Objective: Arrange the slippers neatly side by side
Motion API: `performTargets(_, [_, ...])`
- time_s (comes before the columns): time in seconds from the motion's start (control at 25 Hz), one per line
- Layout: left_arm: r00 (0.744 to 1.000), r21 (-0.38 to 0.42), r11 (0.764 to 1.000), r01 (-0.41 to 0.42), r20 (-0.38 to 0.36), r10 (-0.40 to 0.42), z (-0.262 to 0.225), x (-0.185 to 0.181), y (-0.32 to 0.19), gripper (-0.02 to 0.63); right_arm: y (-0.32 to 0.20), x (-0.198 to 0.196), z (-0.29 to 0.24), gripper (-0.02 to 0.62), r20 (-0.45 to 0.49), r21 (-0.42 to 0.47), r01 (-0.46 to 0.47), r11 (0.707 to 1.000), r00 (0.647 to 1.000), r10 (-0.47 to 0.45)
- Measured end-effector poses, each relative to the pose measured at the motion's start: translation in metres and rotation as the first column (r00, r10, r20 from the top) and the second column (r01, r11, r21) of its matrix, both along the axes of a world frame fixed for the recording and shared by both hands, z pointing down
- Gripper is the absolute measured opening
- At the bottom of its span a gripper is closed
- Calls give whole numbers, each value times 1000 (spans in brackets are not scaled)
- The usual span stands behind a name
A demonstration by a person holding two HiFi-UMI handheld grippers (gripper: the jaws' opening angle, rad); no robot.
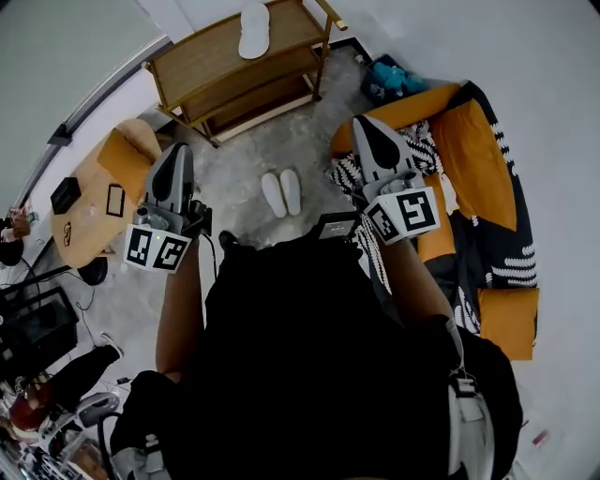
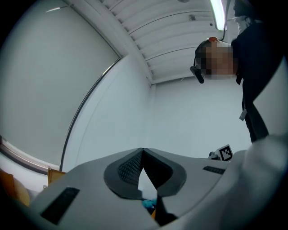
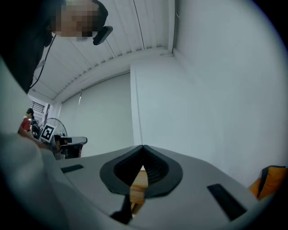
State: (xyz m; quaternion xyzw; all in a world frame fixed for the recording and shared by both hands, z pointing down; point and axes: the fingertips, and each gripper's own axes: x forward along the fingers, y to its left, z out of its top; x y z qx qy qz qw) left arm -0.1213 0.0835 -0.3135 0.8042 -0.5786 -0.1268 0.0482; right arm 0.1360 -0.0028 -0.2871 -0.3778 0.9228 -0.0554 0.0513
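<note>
Closest in, the person's dark-clothed body fills the lower part of the head view, and both arms are bent so that the two tools are lifted in front of the chest instead of reaching down. The left gripper (image 1: 176,155) has its fingers (image 2: 130,168) pressed together with nothing between them. Its own view looks up at a bare wall and ceiling, which suggests it is parked rather than working. The right gripper (image 1: 367,127) is the same, with its fingers (image 3: 155,168) closed tip to tip on nothing and also aimed at wall and ceiling. Beyond them, on the grey floor (image 1: 234,178) between the two tools, the white slippers (image 1: 282,192) lie just beside each other, parallel, their ends level and pointing toward the wooden shelf (image 1: 187,56). Judged from that, the pairing looks done, which would explain the raised, empty tools. To the left stands a low wooden desk (image 1: 89,202). To the right is an orange sofa (image 1: 483,150) under a black-and-white blanket (image 1: 412,150). Farthest off, a white thing (image 1: 254,28) rests on the shelf top, too small to identify.
</note>
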Motion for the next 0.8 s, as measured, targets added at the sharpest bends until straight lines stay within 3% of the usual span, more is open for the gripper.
performTargets(0.28, [981, -81, 983, 167, 110, -157, 9, 42, 32, 15, 11, 13, 26, 32, -6, -69, 173, 982, 985, -174])
performTargets(0.44, [969, -126, 968, 217, 145, -199, 15, 53, 57, 15, 30, 10, 21, 32, 12, -73, 223, 972, 975, -223])
performTargets(0.6, [982, -135, 978, 157, 127, -140, 20, 75, 73, 15, 65, 24, 6, 32, 16, -42, 234, 971, 972, -234])
performTargets(0.8, [994, -69, 996, 50, 101, -43, 8, 119, 103, 15, 120, 68, 8, 32, 0, -48, 156, 987, 988, -156])
